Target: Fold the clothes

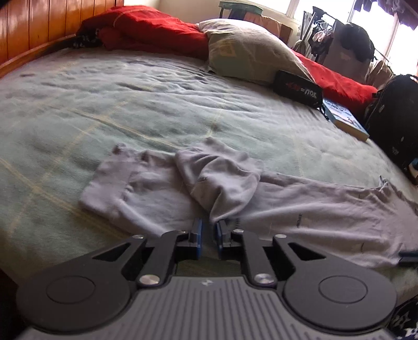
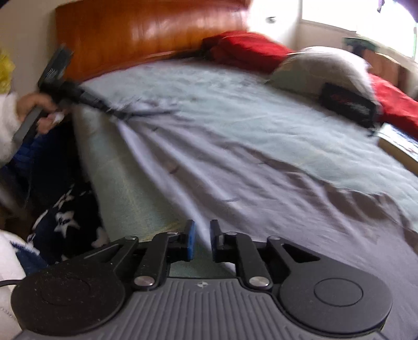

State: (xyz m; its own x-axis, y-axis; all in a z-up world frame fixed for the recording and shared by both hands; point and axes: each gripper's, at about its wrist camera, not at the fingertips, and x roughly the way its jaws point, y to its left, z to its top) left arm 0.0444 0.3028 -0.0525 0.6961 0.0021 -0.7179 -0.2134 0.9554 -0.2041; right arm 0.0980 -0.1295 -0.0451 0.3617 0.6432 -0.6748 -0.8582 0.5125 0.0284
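Both tongs, left [image 1: 208,236] and right [image 2: 200,242], stand slightly open and empty at the grey garment's [image 1: 300,209] near edge

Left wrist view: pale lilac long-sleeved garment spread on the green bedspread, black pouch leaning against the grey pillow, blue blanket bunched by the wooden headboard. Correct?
One thing is off: the blanket bunched by the wooden headboard is red, not blue, as the left wrist view shows. The rest holds: the pale lilac long-sleeved garment lies on the green bedspread, and the black pouch leans against the grey pillow.
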